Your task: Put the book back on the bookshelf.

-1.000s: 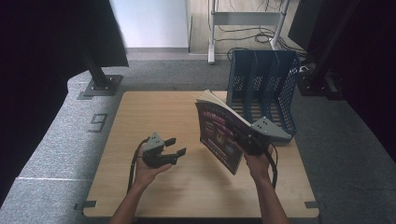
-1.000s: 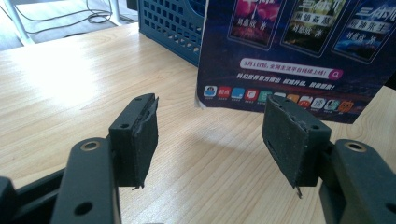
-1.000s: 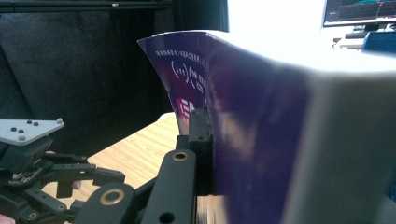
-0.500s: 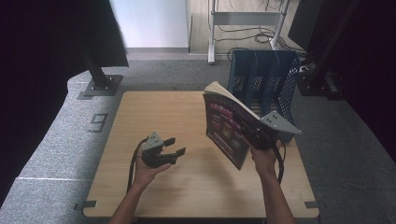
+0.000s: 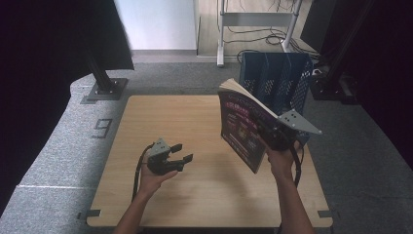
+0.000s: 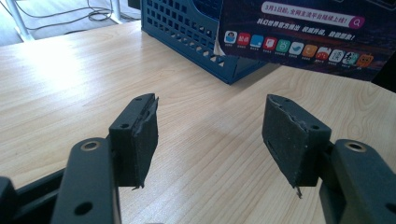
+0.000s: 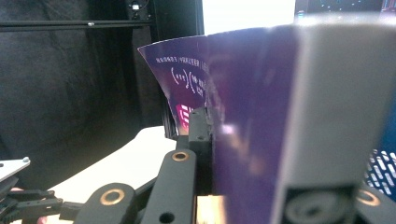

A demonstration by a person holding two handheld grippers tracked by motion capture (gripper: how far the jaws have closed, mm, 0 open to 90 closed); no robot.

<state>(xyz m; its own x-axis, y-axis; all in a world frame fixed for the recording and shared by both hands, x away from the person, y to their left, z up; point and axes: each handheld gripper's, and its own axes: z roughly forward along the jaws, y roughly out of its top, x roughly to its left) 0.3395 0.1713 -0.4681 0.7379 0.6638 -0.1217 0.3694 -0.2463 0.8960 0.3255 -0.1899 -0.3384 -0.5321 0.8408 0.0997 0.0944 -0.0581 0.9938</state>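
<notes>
Above the table [image 5: 195, 117], my right gripper [image 5: 272, 135] clamps a purple magazine [image 5: 242, 127] upright beside the blue file rack [image 5: 277, 78]; my left gripper [image 6: 210, 135] view shows its jaws wide, empty.

Lifted higher off the bench [image 5: 195, 117] and carried rightward: purple magazine [image 5: 243, 129], pinched in the right tool [image 5: 272, 134]. Moved from near the middle of the bench toward the blue file rack [image 5: 277, 80], its top corner now overlapping the rack's front in the high view. Stood more upright, pages fanned at the top edge. Shifted up and right along with it: right hand [image 5: 281, 161] and forearm.
</notes>
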